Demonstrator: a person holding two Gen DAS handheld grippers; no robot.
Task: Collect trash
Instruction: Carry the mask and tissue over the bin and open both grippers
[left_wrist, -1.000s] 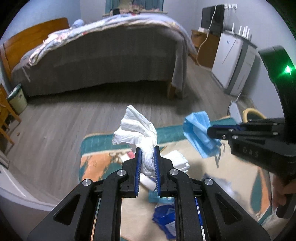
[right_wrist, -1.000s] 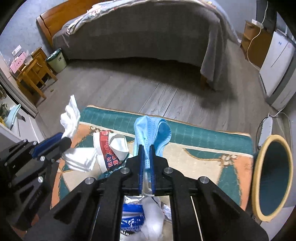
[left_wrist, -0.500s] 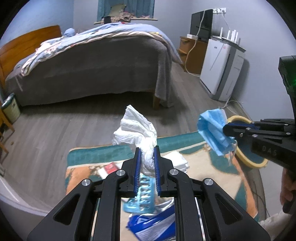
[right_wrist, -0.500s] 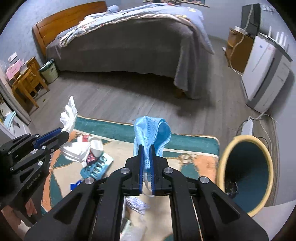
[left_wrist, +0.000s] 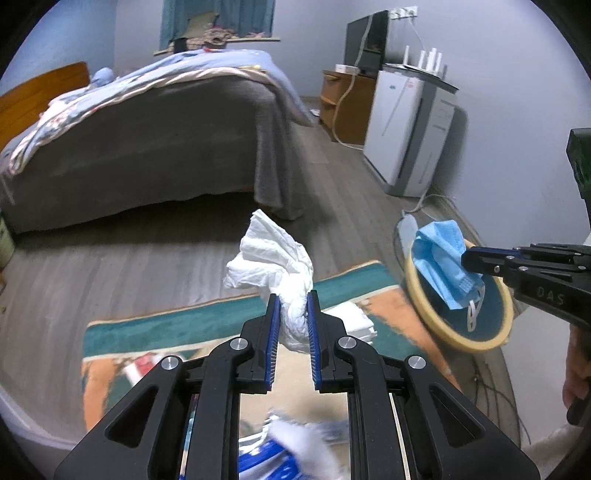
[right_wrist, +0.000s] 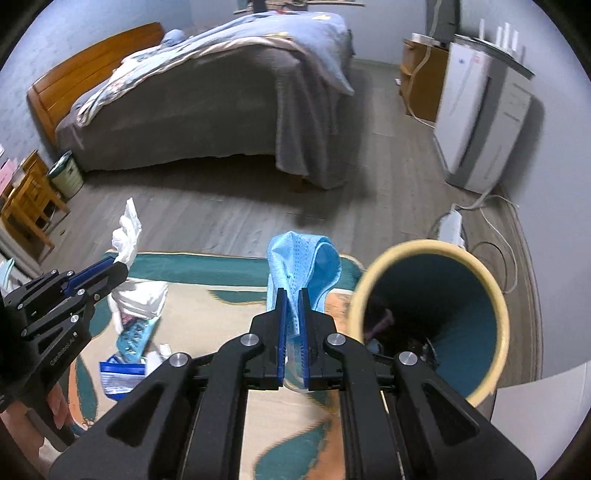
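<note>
Trash is held in both tools above a patterned rug (right_wrist: 229, 302) on a wooden floor (right_wrist: 229, 218). A crumpled white tissue (left_wrist: 273, 266) is pinched between the blue pads of the left tool (left_wrist: 291, 325), its bulk bunched above the tips, with the rug's teal border below it. A blue face mask (right_wrist: 301, 266) is clamped by the right tool (right_wrist: 293, 325), whose pads are pressed nearly together on the thin fabric; the mask's upper part folds over above the tips and an ear loop hangs below.

A round bin (right_wrist: 495, 295) with a pale yellow rim and a teal inside stands just to the right of the mask in the right wrist view, at the rug's edge; some dark items lie at its bottom (too dim to be told apart). In the left wrist view the mask (left_wrist: 441, 262) is seen in front of the bin's opening (left_wrist: 413, 291), held out by the right tool (left_wrist: 467, 260) from the frame's right side.

More litter is left on the rug: a heap of white tissues (right_wrist: 142, 299), a blister pack (right_wrist: 133, 336) and a blue-and-white wrapper (right_wrist: 120, 380). A bed (right_wrist: 207, 92) with a grey cover and a white appliance (right_wrist: 480, 110) by the wall are seen behind.
</note>
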